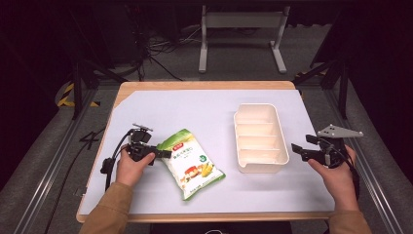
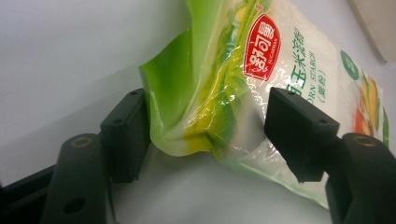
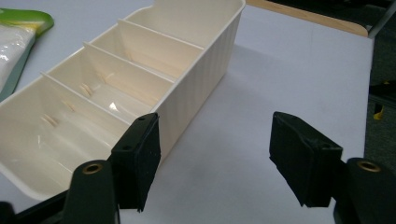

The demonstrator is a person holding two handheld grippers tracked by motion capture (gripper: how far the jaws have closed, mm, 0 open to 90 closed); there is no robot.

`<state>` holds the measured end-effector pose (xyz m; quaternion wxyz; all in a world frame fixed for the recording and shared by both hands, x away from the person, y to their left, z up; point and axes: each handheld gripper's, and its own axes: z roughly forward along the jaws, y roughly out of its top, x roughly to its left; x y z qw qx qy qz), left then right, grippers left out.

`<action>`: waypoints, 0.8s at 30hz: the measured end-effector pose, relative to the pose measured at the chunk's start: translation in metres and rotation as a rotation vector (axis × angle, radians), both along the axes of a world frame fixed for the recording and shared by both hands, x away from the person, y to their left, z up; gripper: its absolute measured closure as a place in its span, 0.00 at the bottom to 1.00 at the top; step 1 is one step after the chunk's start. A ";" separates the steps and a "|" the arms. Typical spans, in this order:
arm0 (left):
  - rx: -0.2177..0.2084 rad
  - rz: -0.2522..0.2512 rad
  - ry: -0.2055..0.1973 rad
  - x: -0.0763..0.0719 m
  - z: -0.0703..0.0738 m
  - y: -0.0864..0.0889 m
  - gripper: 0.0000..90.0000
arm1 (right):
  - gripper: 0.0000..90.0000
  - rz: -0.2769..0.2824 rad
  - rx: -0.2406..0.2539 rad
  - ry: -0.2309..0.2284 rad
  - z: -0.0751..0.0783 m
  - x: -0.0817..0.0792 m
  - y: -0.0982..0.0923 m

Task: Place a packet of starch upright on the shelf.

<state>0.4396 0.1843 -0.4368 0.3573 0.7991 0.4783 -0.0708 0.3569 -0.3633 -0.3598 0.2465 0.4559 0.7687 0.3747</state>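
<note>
Here we see the left gripper with its jaws pressing the near corner of the green-and-white plastic bag, printed "CORN STARCH", lying left of the cream divided plastic tray. The right gripper gapes empty beside the tray.

Crumpled green-white starch bag, apparently flat

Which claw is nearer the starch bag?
Left. The left claw straddles the starch bag's corner; the right claw waits beyond the tray, far from it.
</note>
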 end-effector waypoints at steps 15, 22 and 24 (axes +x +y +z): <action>0.004 -0.025 -0.029 -0.008 0.003 -0.011 0.79 | 0.47 0.041 0.028 -0.013 0.004 -0.002 0.003; -0.004 -0.028 -0.075 -0.012 0.010 -0.012 0.84 | 0.62 0.062 0.024 -0.018 0.008 -0.005 0.004; -0.024 -0.037 -0.083 -0.013 0.014 -0.010 0.84 | 0.63 0.061 0.018 -0.021 0.008 -0.006 0.004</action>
